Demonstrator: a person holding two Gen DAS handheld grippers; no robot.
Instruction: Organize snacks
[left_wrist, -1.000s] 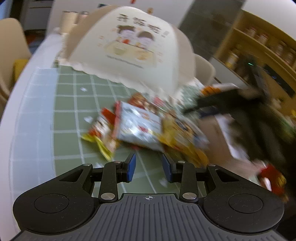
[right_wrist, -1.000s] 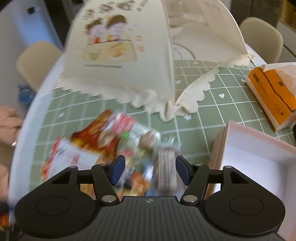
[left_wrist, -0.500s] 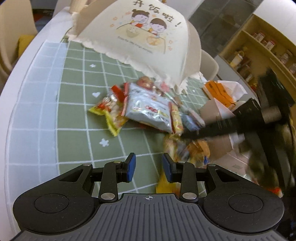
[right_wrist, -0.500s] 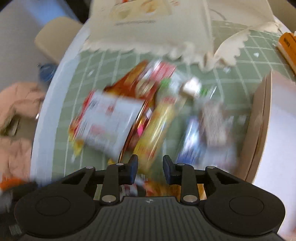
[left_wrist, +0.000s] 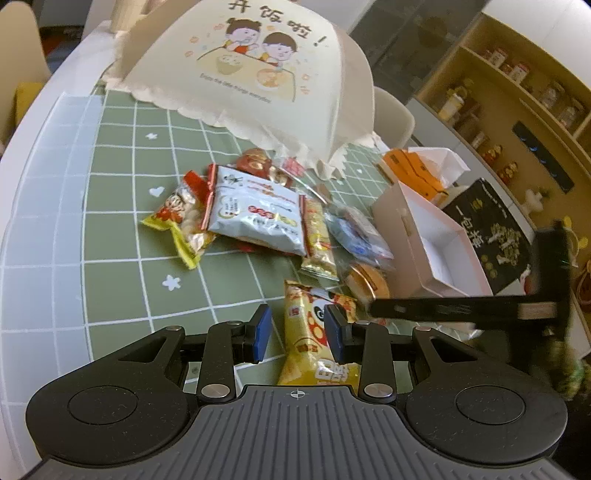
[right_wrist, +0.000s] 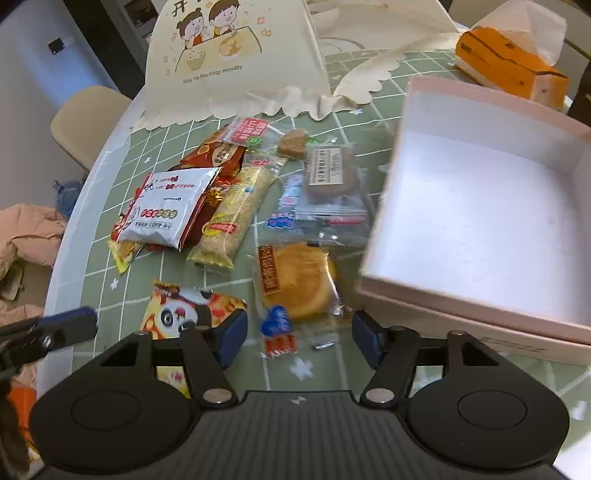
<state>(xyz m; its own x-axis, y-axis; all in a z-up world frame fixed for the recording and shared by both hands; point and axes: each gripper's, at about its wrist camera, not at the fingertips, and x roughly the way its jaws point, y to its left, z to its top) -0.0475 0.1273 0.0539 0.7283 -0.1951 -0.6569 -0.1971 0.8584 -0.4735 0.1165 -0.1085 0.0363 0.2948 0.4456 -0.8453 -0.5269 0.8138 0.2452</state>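
Several snack packets lie in a heap on the green checked tablecloth. A yellow panda packet lies under my left gripper, which is open and holds nothing; the packet also shows in the right wrist view. A round golden pastry in clear wrap lies just ahead of my right gripper, which is open wide above a small blue and red candy. A white packet tops the heap. An open pink box with a bare white inside stands to the right.
A cream folding food cover stands behind the heap. An orange tissue pack lies beyond the box. A black bag stands right of the box. The round table's edge curves on the left, with chairs beyond.
Both grippers have drawn back toward the near side of the heap and opened wider. The panda packet now lies under the left gripper, the pastry ahead of the right one.
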